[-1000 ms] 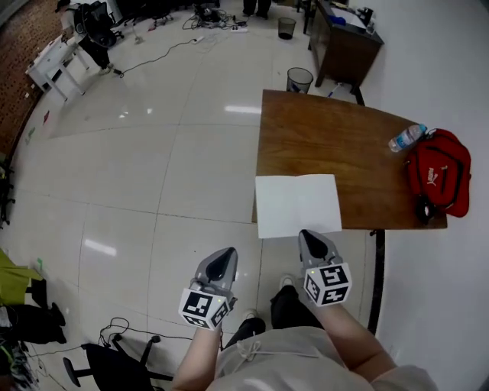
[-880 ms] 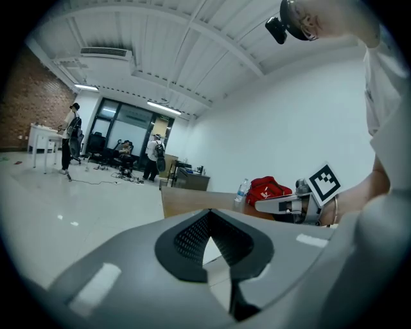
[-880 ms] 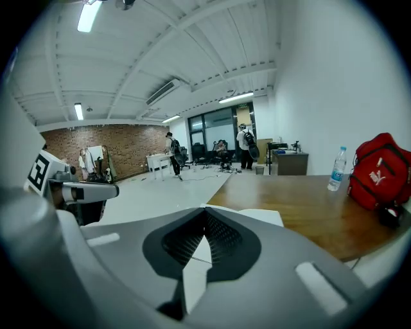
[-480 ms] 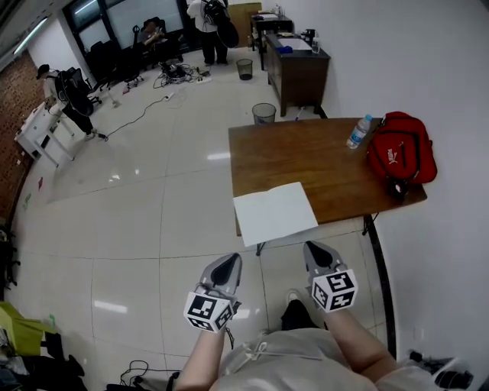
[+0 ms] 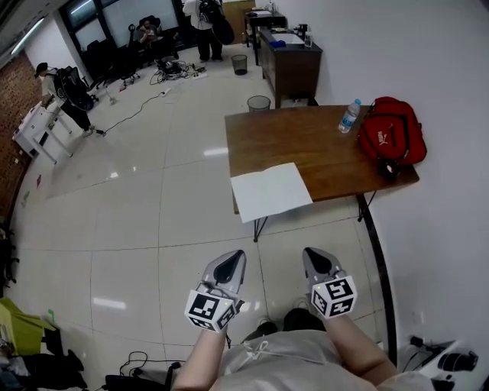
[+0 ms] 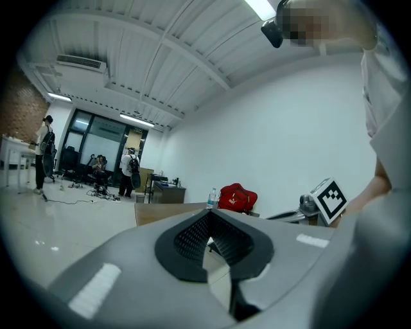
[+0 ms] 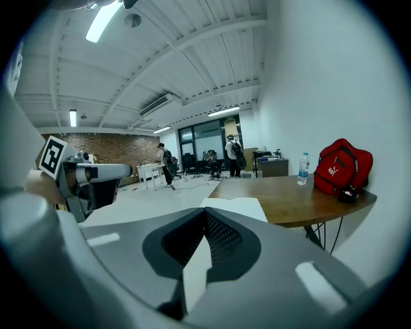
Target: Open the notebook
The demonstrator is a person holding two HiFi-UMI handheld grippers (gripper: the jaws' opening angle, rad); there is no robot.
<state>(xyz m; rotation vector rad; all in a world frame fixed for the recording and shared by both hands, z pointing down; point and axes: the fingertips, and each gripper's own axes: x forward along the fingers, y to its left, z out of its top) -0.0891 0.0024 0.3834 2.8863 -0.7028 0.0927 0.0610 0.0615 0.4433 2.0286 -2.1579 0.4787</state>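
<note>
The notebook lies flat with white pages showing, at the near left corner of the brown table, slightly overhanging its edge. In the right gripper view the notebook shows just beyond the jaws, far off. My left gripper and right gripper hang side by side over the floor in front of the person's legs, well short of the table. Both are shut and hold nothing. The left gripper and right gripper show their pads meeting at the tips.
A red bag and a water bottle sit at the table's far right end. A bin and a dark desk stand beyond it. People and cables are at the room's back. A white wall runs along the right.
The table and notebook have drawn farther from the grippers and shifted left in the head view. Both grippers stay shut and low near the person's body.
</note>
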